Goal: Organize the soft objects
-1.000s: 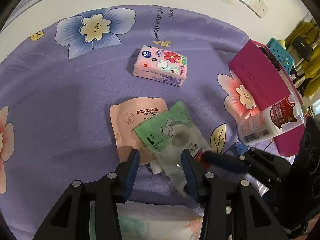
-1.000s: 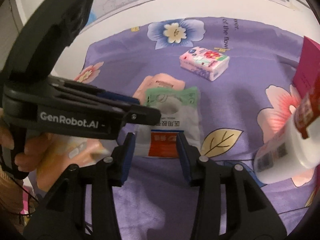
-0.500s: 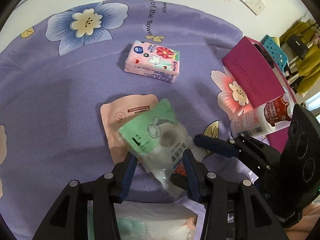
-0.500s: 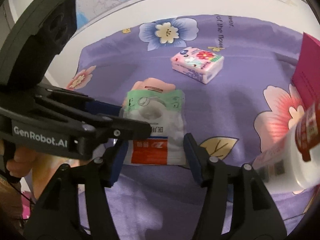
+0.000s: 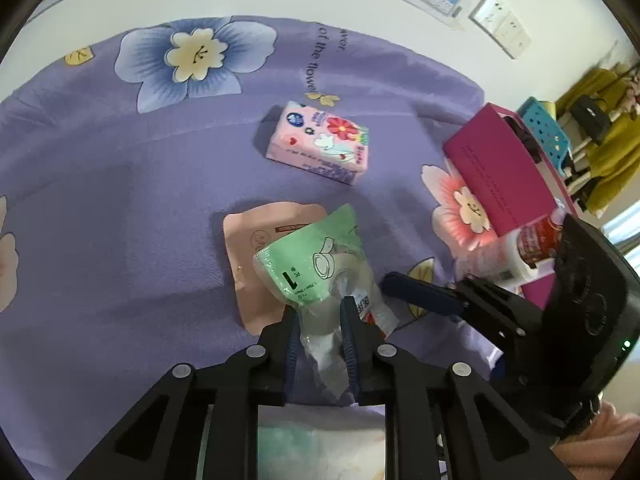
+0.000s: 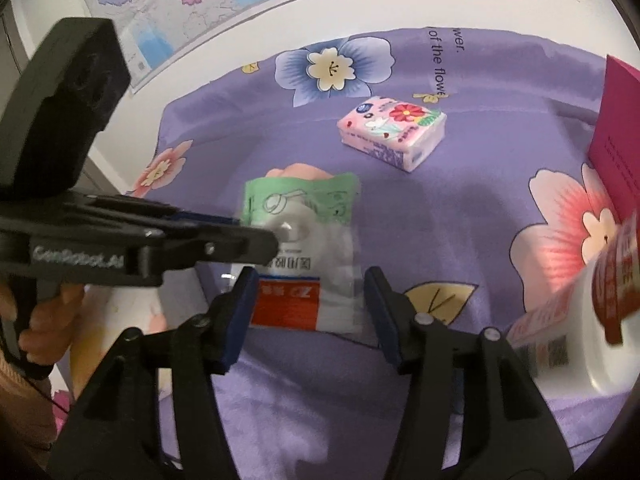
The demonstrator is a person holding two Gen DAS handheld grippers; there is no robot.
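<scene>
The tape packet [image 5: 320, 276] is pinched by the left tool [image 5: 320, 332] above the pink pouch [image 5: 256, 240] on the table [image 5: 120, 200], the right tool [image 6: 308, 312] gaping unladen; tissue pack [image 5: 320, 142] judged still unsorted.

Both black tools [image 5: 319, 342] [image 6: 308, 312] have blue pads, silver screws, white "GenRobot.AI" lettering.

Wall map [image 6: 208, 4], wall sockets [image 5: 502, 24]
</scene>
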